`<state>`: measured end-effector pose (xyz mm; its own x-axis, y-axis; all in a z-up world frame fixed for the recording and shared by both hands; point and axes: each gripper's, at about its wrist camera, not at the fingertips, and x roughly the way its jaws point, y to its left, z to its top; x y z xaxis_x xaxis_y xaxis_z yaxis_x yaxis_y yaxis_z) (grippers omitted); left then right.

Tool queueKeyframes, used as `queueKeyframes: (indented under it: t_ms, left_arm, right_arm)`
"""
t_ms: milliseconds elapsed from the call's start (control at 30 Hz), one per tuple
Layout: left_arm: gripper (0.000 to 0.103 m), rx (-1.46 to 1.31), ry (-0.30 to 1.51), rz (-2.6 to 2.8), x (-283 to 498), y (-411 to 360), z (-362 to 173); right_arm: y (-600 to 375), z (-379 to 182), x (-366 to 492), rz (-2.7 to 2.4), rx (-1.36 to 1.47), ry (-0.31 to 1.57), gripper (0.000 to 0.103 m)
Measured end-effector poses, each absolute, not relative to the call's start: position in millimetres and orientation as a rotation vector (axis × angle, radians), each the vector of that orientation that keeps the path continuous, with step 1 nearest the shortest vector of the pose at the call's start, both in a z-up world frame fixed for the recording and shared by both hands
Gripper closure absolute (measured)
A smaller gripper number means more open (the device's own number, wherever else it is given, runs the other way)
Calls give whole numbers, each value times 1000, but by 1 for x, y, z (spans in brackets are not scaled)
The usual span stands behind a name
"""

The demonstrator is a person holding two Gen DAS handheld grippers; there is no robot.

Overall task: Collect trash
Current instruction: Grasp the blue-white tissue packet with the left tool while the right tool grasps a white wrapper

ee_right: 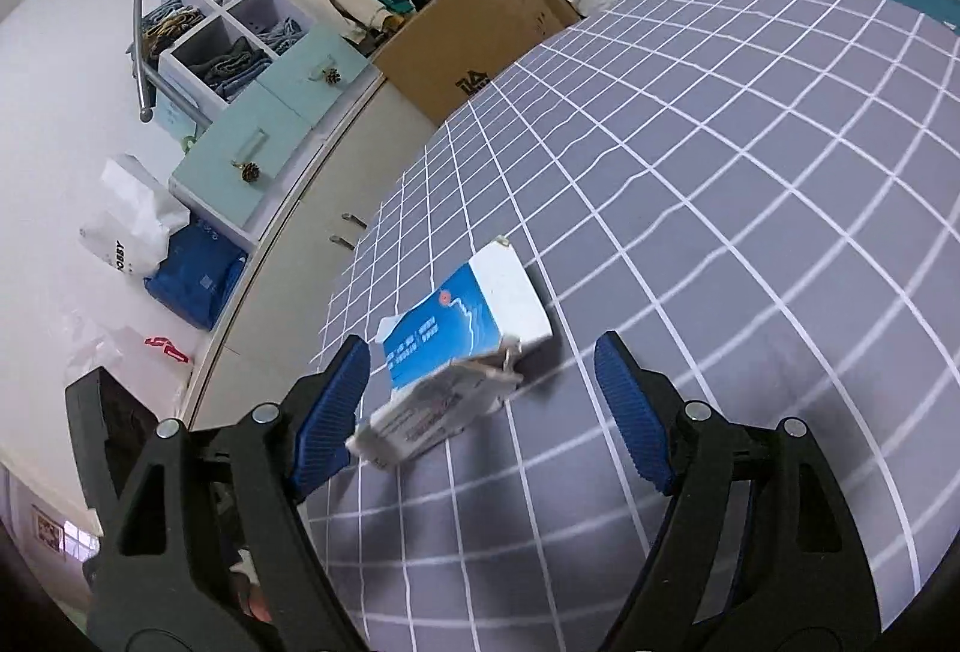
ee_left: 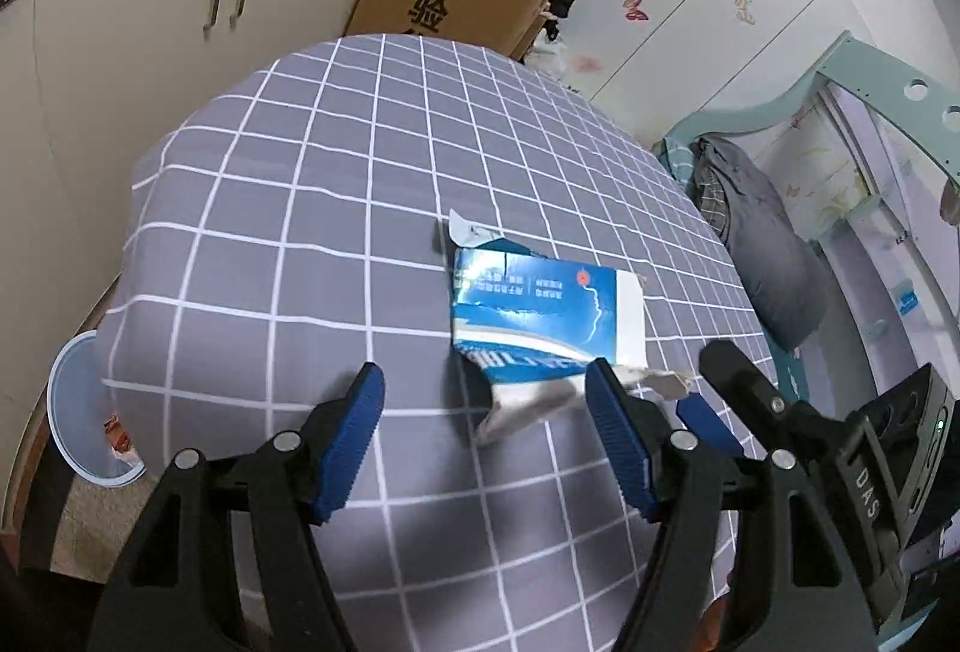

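Right wrist view shows the torn blue-and-white carton point(ee_right: 462, 346) lying on the grid-patterned counter point(ee_right: 720, 232), its near end between the spread pads of the right hand-held gripper point(ee_right: 480, 406), which touches nothing. The left hand-held gripper point(ee_left: 486, 442) also stands open and empty, with the carton at its 1 o'clock. To grip well, I would centre the carton's narrow sides between the right pads before closing, then carry it to the bin point(ee_left: 78, 412) at 9 o'clock.
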<state>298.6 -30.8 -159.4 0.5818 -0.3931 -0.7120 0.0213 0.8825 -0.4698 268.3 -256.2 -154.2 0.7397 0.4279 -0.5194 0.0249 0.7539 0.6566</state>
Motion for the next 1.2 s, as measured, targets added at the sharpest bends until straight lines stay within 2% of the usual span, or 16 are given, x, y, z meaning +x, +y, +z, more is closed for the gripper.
queueKeyframes:
  t_ms: [67,200,267,333,433,500,700,833,867,900,967,1200]
  left_arm:
    - [35,-425,921,-244,302,-37,-162]
    - [36,-417,910,-245,307,-42,-164]
    - [40,-408,907,-251,309,-43,-163]
    - [42,-392,905,-259,309,-46,-162]
    - [56,-363,906,-289,307,-53,-161]
    - [66,-367,899,-310,306,-55,-160]
    - [81,-358,886,-341,300,-57,-157]
    - [80,-380,881,-309,293,-44,-153]
    - [75,-390,869,-297,291,-38,-151]
    - [64,-400,857,-275,288,-29,-149]
    - [55,-414,856,-243,284,-18,-149]
    - [54,-489,946,-303,275,-19,-163]
  right_arm:
    - [-254,-155,274,253,699,726,28]
    - [-244,-157,283,259,670,751,55]
    - [-243,-160,287,249,652,760,64]
    - [-243,-161,288,267,656,758,67]
    - [-238,-157,287,278,621,748,73]
    - [-234,-156,284,278,608,748,73]
    - [-227,-157,280,285,616,743,73]
    - [-225,-157,277,275,613,741,73]
    - [-225,-156,278,273,614,741,73]
    - [-225,-156,277,268,613,738,73]
    - [-226,-157,272,250,622,726,73]
    - [-228,-160,258,199,657,695,73]
